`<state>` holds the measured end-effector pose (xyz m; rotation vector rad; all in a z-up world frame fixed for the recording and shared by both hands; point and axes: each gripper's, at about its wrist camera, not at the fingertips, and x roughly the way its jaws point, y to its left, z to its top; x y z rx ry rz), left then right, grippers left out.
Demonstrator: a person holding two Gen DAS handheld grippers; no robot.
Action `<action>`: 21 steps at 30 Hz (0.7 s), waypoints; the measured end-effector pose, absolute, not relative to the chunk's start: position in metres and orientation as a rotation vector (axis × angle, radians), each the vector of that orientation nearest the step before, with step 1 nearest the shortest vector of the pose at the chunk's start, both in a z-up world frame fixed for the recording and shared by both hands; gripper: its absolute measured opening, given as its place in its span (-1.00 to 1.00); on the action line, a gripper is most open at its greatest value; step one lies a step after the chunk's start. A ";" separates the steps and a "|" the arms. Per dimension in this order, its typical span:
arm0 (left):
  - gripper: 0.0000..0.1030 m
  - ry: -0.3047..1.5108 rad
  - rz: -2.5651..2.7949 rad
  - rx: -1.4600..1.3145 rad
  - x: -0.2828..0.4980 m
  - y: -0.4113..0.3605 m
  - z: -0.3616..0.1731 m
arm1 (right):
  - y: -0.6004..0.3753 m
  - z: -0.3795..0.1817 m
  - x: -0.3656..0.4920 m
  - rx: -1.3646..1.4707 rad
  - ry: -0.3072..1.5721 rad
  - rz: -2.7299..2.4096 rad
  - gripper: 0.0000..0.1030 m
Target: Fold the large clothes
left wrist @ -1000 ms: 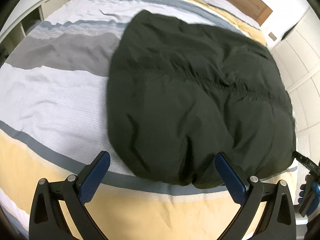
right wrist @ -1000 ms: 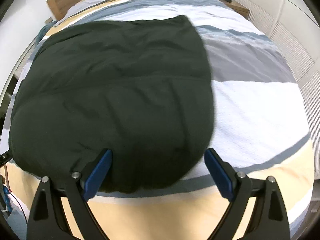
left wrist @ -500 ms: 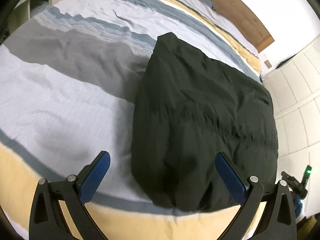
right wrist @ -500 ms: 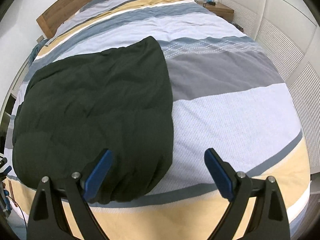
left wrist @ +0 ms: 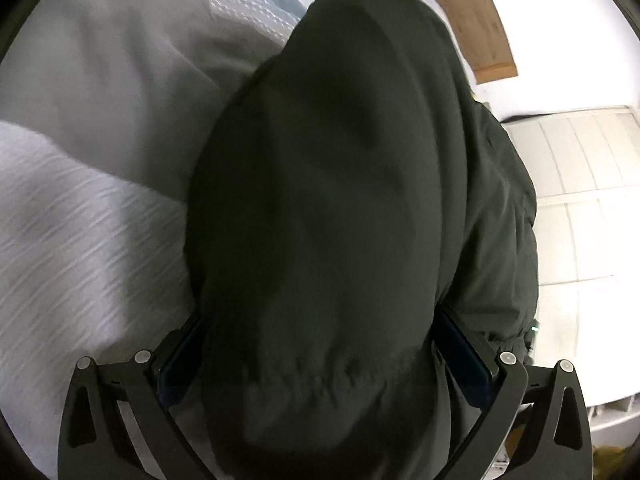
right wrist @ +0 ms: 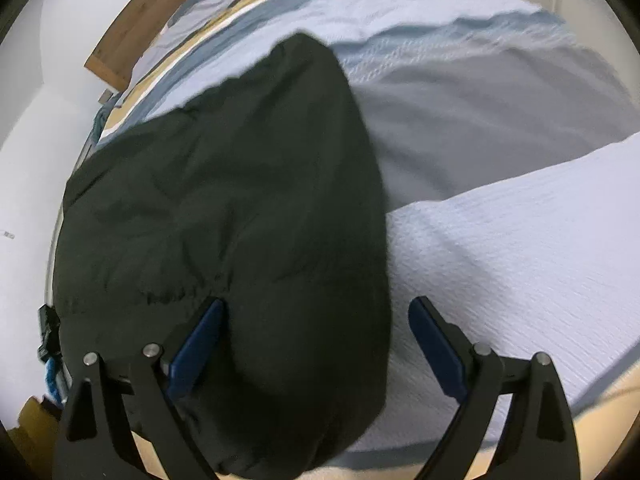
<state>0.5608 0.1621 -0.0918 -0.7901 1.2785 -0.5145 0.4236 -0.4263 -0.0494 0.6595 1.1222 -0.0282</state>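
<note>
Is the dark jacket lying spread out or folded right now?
Cannot tell for sure. The dark jacket lies as one puffy mound on the striped bedding; no sleeves or collar show, and blur hides layering.

A dark green puffy jacket [right wrist: 240, 216] of matt, softly crinkled synthetic cloth, with a gathered stitched hem, lies on a bed's striped cotton cover [right wrist: 520, 264] whose white band shows a fine ribbed weave. The smooth brown wooden headboard [left wrist: 476, 20] has a flat finish. Both grippers are matt black plastic with blue rubbery pads [right wrist: 436, 348] and small silvery metal rivets.
</note>
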 end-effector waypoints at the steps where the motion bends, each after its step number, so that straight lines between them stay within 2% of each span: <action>1: 0.99 1.278 -0.536 -0.808 0.563 0.162 -0.094 | -0.428 -0.055 0.426 0.682 1.126 -0.012 0.83; 4: 0.98 1.282 -0.591 -0.833 0.565 0.161 -0.101 | -0.437 -0.074 0.432 0.757 1.140 0.041 1.00; 12: 0.98 1.253 -0.716 -0.977 0.563 0.147 -0.115 | -0.428 -0.113 0.455 0.970 1.120 0.291 1.00; 21: 0.98 1.290 -0.697 -0.950 0.565 0.109 -0.117 | -0.405 -0.128 0.484 0.998 1.108 0.414 1.00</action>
